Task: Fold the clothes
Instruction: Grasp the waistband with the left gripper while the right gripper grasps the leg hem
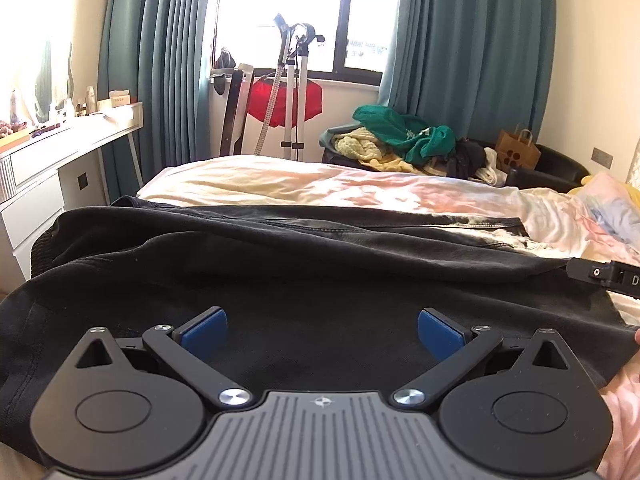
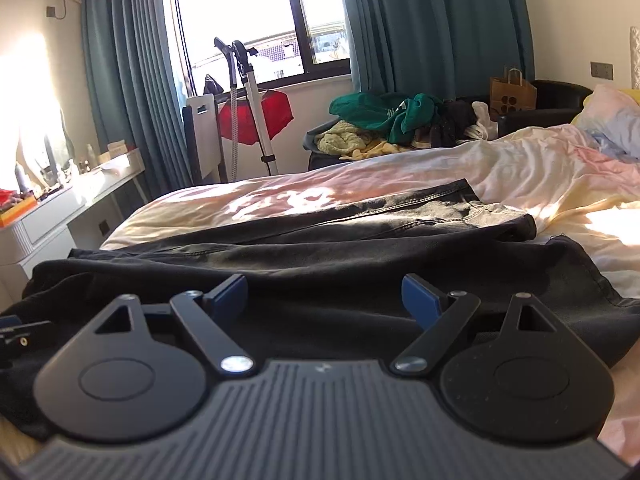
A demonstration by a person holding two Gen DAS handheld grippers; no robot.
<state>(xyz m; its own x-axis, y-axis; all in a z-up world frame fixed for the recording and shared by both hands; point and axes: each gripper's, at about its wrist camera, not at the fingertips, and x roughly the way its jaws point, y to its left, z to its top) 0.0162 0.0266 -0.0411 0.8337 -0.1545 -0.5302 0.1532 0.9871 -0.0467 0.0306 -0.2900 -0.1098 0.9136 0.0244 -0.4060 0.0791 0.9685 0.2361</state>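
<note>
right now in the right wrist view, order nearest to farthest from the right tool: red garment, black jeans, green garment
1. black jeans, on the bed directly ahead of the right tool
2. green garment, atop the pile beyond the bed
3. red garment, left, below the window

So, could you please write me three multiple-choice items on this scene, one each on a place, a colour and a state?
1. Where does the black garment lie?
A. on the bed
B. on the desk
C. on the floor

2. What colour are the curtains?
A. red
B. teal
C. white

3. How do the jaws of the left gripper and the right gripper stand?
A. both open
B. both shut
C. only the left open

Answers:
1. A, as it is spread over the pale sheet of the bed.
2. B, as teal cloth hangs on both sides of the window.
3. A, as each pair of blue pads stands wide apart with nothing between.
</note>
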